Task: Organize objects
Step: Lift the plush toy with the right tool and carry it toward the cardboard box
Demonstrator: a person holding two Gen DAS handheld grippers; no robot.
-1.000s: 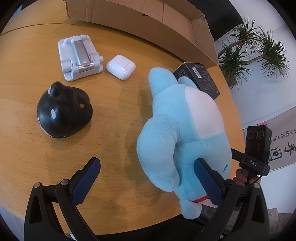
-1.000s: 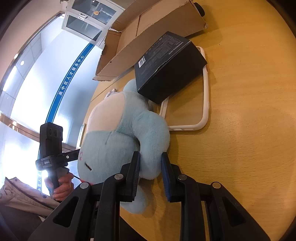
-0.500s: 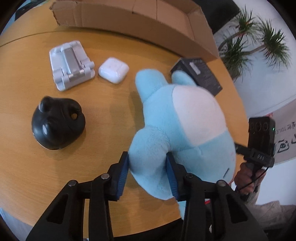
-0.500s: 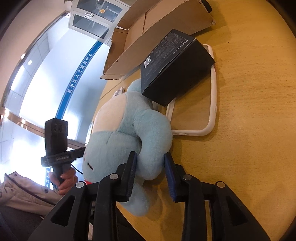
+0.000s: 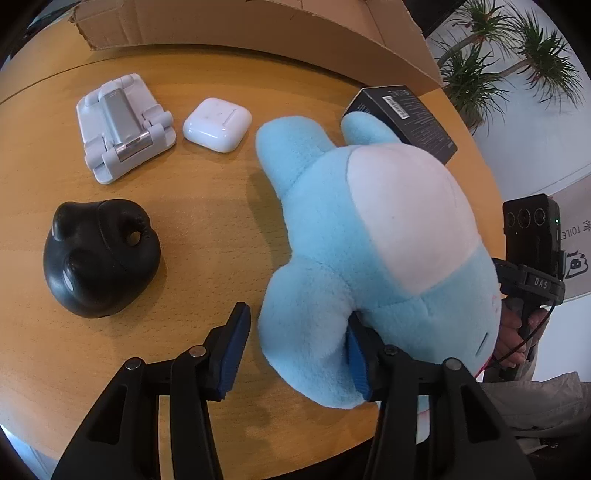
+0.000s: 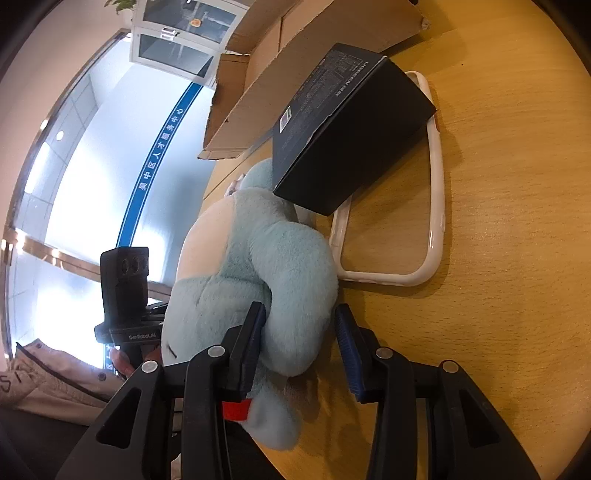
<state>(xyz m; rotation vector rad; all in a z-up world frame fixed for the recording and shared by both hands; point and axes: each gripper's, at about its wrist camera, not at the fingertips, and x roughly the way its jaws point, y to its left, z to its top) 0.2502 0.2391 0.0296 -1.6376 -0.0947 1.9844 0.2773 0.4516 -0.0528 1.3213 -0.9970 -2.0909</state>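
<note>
A light blue plush toy (image 5: 369, 236) with a white belly lies on the wooden table near its right edge; it also shows in the right wrist view (image 6: 258, 280). My left gripper (image 5: 295, 350) is open, its jaws on either side of one plush limb, with a gap at the left jaw. My right gripper (image 6: 301, 350) is open around the other limb, with a gap at the right jaw. A black box (image 5: 402, 118) sits behind the plush; in the right wrist view the black box (image 6: 347, 129) rests on a white frame (image 6: 432, 229).
A black rounded figure (image 5: 99, 258), a white folding stand (image 5: 123, 125) and a white earbud case (image 5: 218, 123) lie on the table (image 5: 207, 221) to the left. An open cardboard box (image 5: 258, 26) stands at the back. The table edge is close on the right.
Both grippers, shut on the plush limbs half a second ago, have opened. The plush lies in about the same place.
</note>
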